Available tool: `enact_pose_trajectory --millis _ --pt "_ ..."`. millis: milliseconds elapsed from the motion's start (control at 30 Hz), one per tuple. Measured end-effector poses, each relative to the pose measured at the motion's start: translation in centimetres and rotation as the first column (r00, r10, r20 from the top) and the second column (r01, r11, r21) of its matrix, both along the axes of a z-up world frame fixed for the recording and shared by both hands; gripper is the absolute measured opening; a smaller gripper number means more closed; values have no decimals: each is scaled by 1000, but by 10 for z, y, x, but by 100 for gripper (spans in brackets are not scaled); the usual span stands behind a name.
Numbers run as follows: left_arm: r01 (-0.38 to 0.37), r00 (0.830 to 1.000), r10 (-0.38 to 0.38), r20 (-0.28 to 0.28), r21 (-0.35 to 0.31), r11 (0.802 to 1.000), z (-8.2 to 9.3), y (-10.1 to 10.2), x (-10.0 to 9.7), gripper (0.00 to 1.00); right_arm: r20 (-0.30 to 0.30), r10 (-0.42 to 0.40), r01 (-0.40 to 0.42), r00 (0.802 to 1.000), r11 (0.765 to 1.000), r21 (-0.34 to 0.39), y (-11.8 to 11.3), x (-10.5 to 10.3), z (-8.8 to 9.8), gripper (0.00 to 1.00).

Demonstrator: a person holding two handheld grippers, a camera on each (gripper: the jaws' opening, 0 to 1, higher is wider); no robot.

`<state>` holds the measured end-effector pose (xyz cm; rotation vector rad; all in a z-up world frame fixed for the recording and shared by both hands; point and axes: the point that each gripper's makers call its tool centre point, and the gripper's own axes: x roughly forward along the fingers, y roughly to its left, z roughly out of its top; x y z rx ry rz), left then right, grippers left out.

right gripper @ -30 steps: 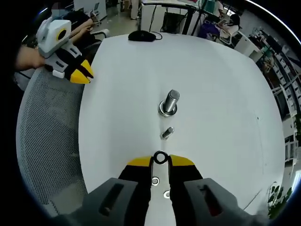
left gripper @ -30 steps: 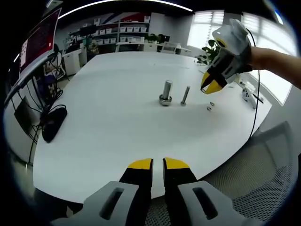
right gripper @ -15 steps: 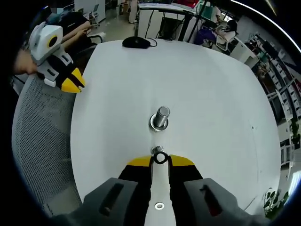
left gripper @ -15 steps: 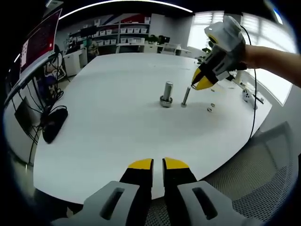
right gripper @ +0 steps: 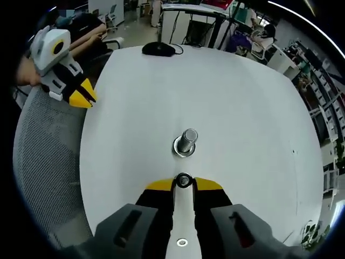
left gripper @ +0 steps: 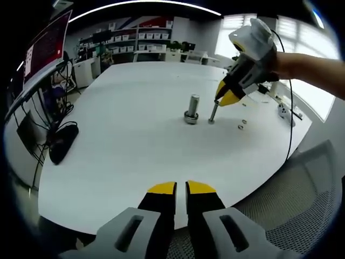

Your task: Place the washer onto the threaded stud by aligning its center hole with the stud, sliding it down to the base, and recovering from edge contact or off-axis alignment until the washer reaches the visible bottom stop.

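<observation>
Washer (right gripper: 184,180) pinched between the yellow tips of the right gripper (right gripper: 184,184), held edge-on with its hole facing the camera. In the left gripper view, right gripper (left gripper: 229,98) poised right over the top of the thin threaded stud (left gripper: 213,111), tips about level with its upper end; whether washer and stud touch cannot be told. Stud upright on the white table (left gripper: 118,135), just beside a thicker bolt with washers at its foot (left gripper: 191,108). Spare small washers (left gripper: 241,124) lying on the table near the stud, another (right gripper: 182,243) under the right gripper.

Judged stage: pick-up done, alignment under way; threading the hole over the stud, sliding down and seating at the base all left to do.

Left gripper (left gripper: 180,189) idle at the near table edge, jaws nearly together with a thin slit, gripping nothing.

Red monitor screen (left gripper: 46,46) at far left, text too small to read; no brands legible
</observation>
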<state>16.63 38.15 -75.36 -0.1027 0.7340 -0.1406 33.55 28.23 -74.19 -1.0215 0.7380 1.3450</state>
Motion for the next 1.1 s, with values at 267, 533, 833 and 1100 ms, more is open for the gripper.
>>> enact_pose_trajectory --millis 267,533,833,1100 --pt "-3 1000 3 3 -2 1000 0 0 1 3 -11 9 -9 1000 1000 -28 0 2 -10 15" --pt "-7 1000 7 -7 -1 1000 -1 1 0 3 -22 19 -20 1000 998 -52 -1 2 -22 15" --pt "-8 1000 8 -7 4 1000 -1 3 0 1 -29 40 -42 999 996 -85 -4 3 -40 15" --pt "-12 1000 12 -9 6 1000 -2 4 -1 1 -58 20 -25 998 996 -88 -6 3 -47 16"
